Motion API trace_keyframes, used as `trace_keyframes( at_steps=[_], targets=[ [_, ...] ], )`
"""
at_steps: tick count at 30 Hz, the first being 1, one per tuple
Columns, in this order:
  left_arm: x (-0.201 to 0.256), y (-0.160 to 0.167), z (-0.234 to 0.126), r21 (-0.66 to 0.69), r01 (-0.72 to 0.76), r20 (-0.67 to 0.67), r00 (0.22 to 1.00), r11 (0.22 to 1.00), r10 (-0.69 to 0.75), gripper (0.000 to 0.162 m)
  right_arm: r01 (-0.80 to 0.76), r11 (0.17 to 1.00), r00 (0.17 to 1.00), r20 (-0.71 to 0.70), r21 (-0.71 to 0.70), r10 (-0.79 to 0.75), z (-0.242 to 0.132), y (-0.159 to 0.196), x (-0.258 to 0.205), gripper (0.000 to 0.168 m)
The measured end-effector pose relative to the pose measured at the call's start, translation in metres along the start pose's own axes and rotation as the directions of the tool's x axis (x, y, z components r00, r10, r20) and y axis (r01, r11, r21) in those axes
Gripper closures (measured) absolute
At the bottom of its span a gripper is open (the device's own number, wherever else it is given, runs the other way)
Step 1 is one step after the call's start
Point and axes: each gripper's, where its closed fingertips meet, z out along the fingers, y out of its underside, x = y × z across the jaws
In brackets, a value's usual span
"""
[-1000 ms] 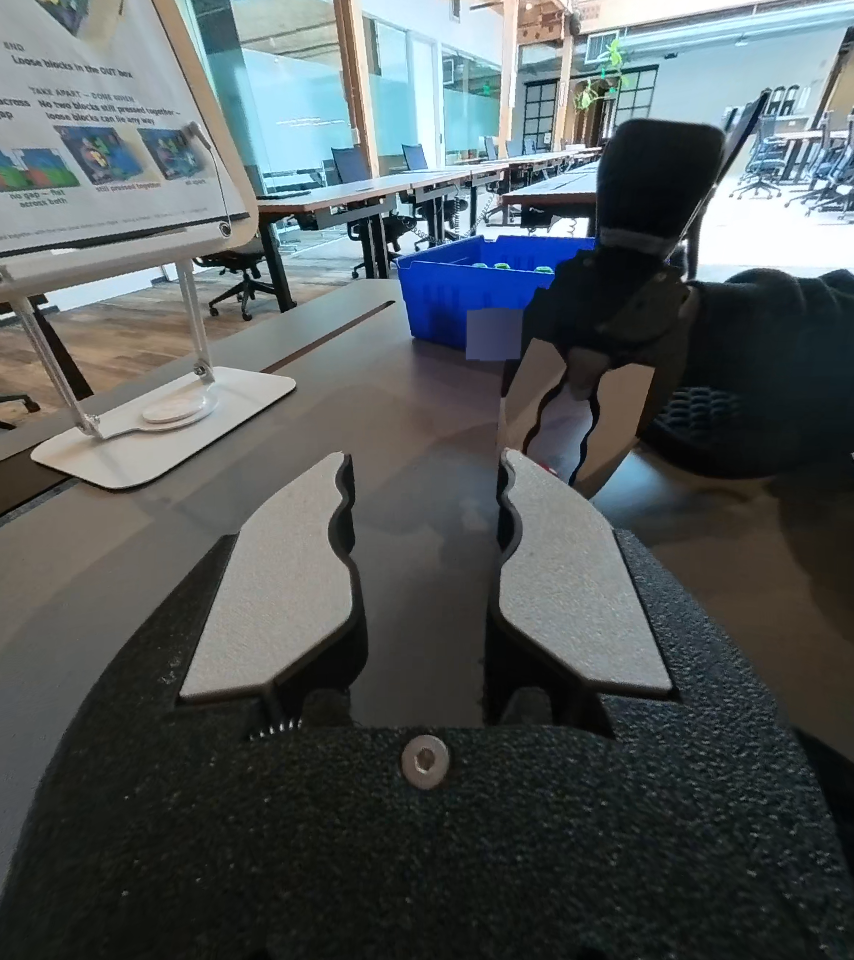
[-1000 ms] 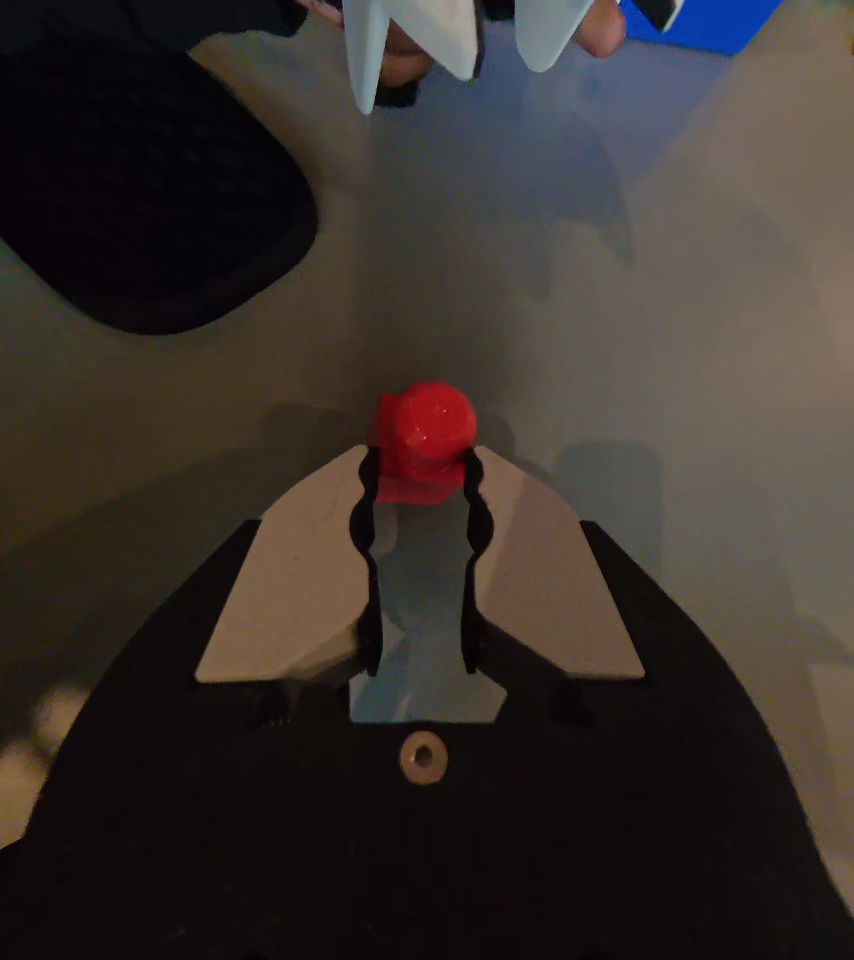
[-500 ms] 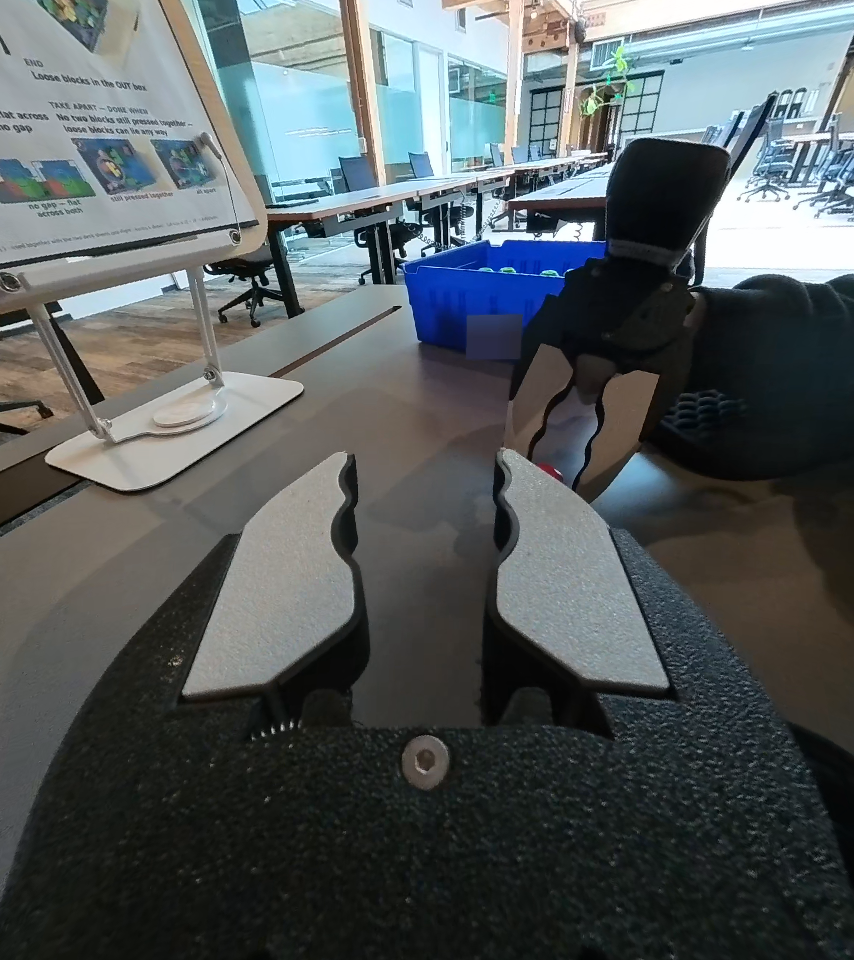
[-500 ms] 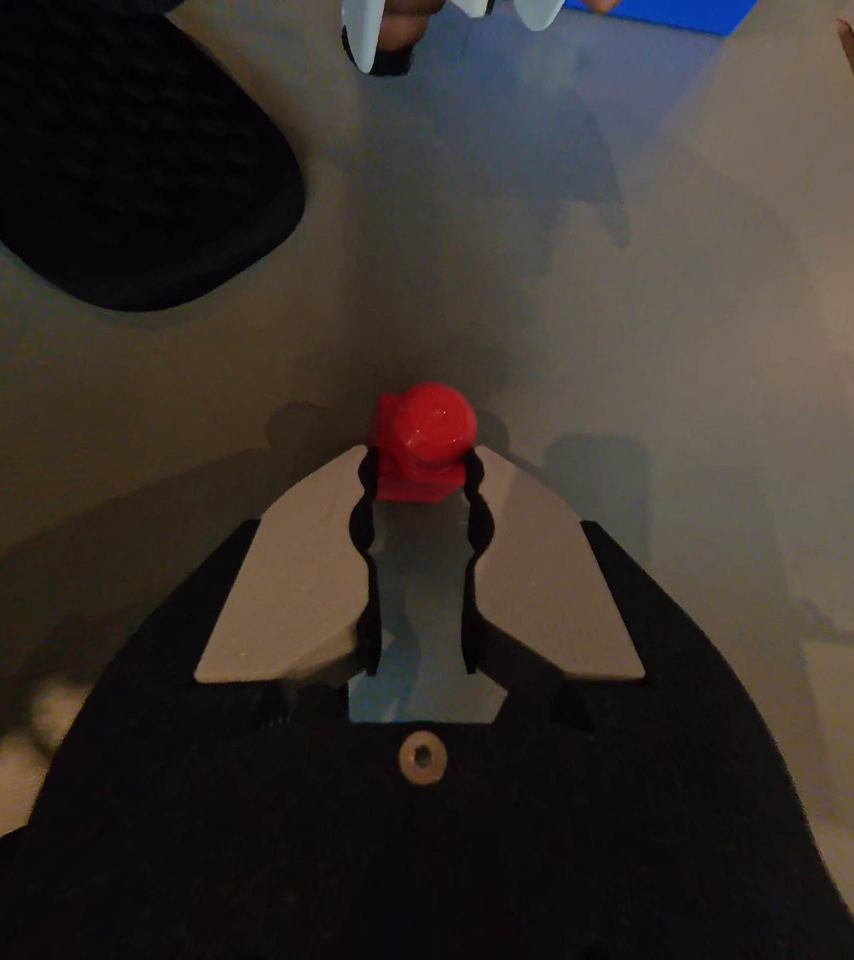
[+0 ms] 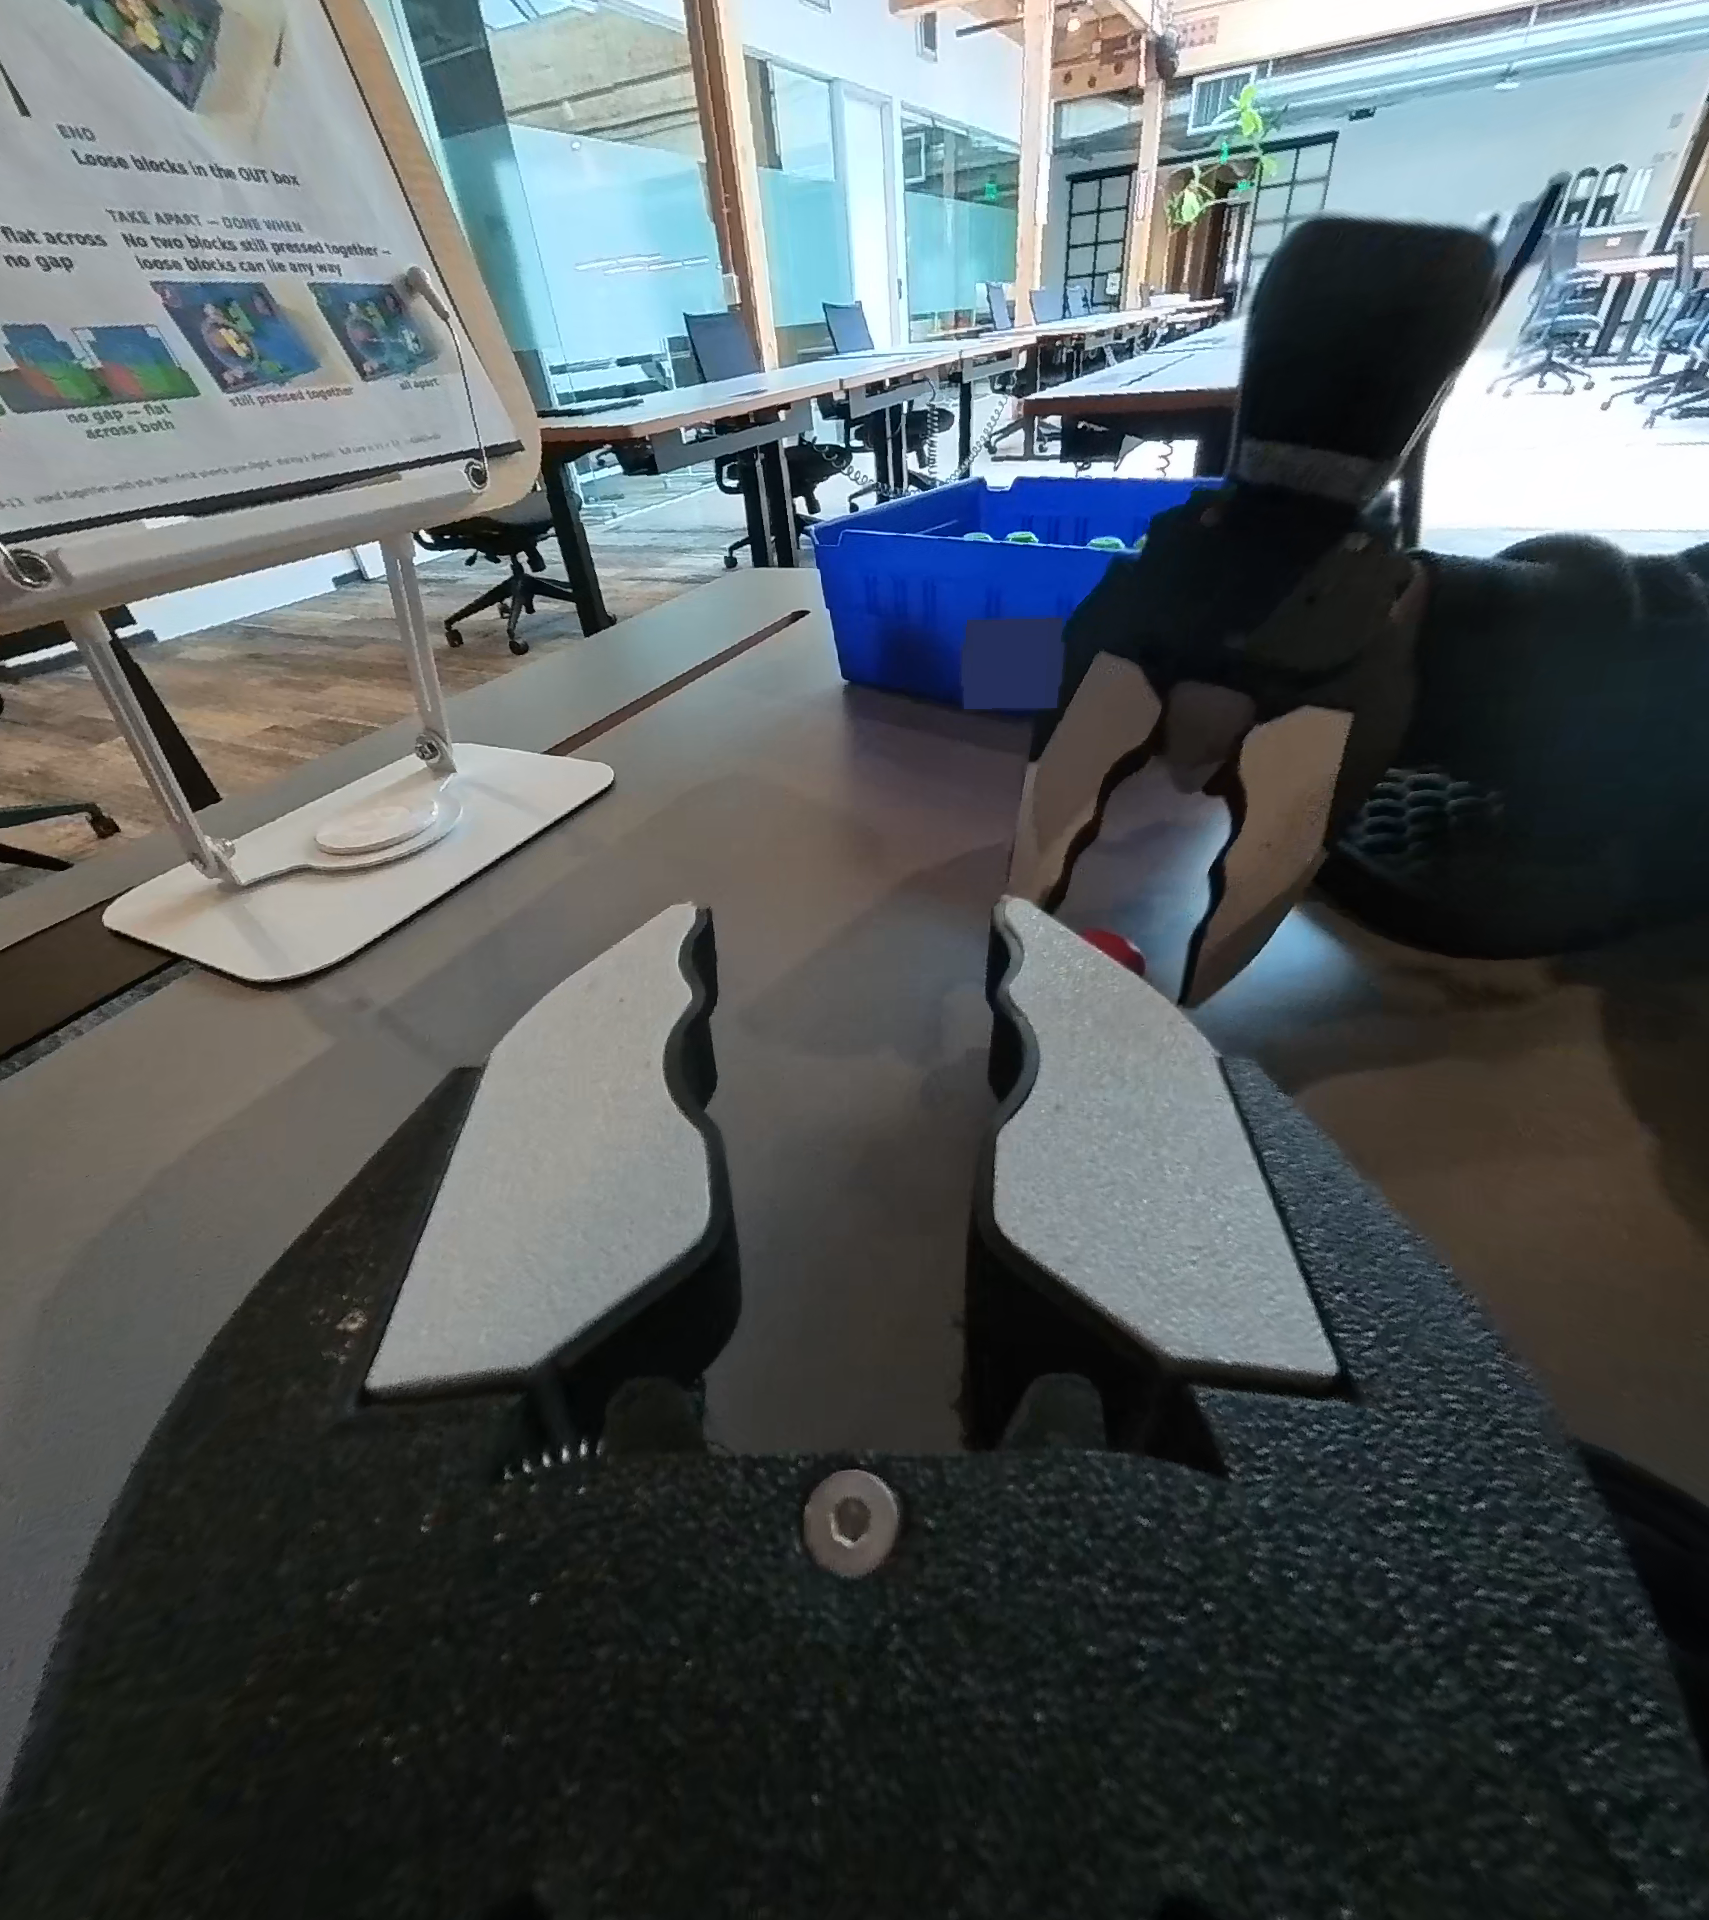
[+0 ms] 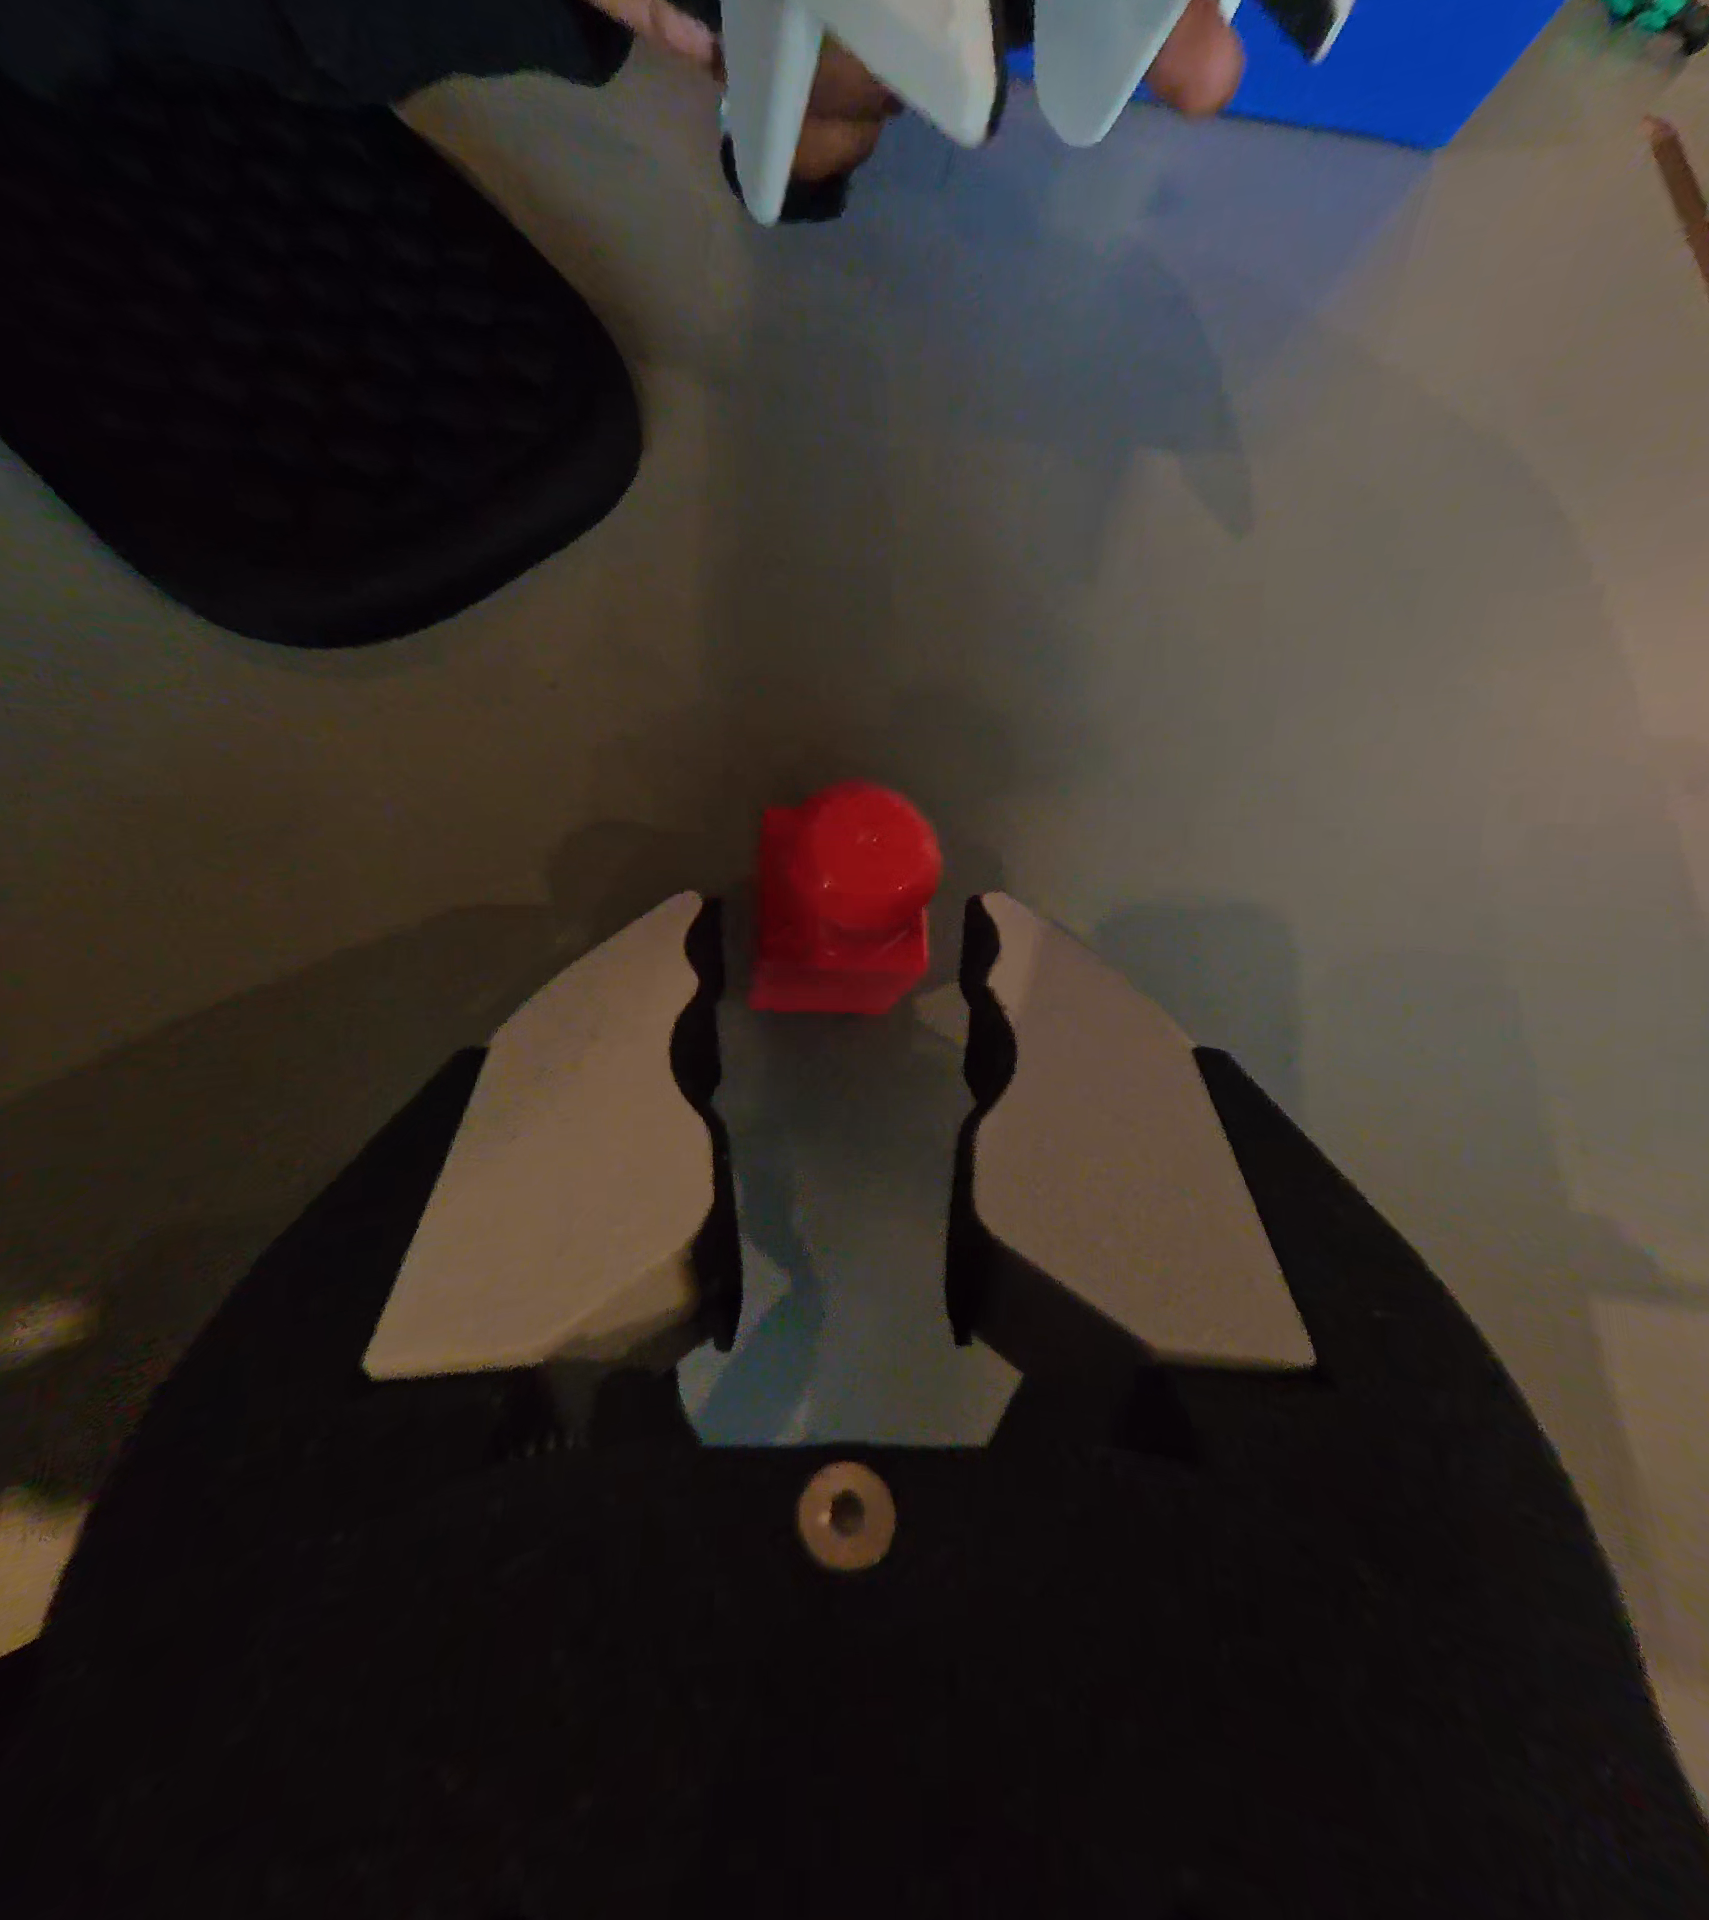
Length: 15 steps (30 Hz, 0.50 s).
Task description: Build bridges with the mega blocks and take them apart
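One small red plastic single-stud block point(image 6: 842, 902) stands upright on the grey tabletop point(image 6: 1349, 727). Left of the block, the left claw point(image 5: 845, 1023) hangs low and level, parted, holding nothing. Over the block, the right claw point(image 6: 837, 940) points steeply down, its fingers parted to either side and clear of it. Judgement: centre the fingers on the block's square base, not the rounded stud, then close squarely to avoid tipping it.

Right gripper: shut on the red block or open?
Open. In the right wrist view, gaps show on both sides between the right gripper jaws and the red block.
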Motion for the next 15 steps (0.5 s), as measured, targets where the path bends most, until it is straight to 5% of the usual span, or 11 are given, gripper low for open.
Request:
trace_keyframes(
  at_steps=[9,15],
  targets=[
    [-0.007,-0.004,-0.006,-0.045,-0.016,0.070,0.997,0.999,0.020,0.110,-0.063,0.970,0.994,-0.076,0.234,0.083,-0.033,-0.031,0.019,0.124],
    [-0.044,-0.034,-0.065,-0.098,0.023,0.370,0.929,0.995,0.015,0.108,-0.073,0.969,0.991,-0.092,0.236,0.097,-0.039,-0.026,0.023,0.124]
  ],
)
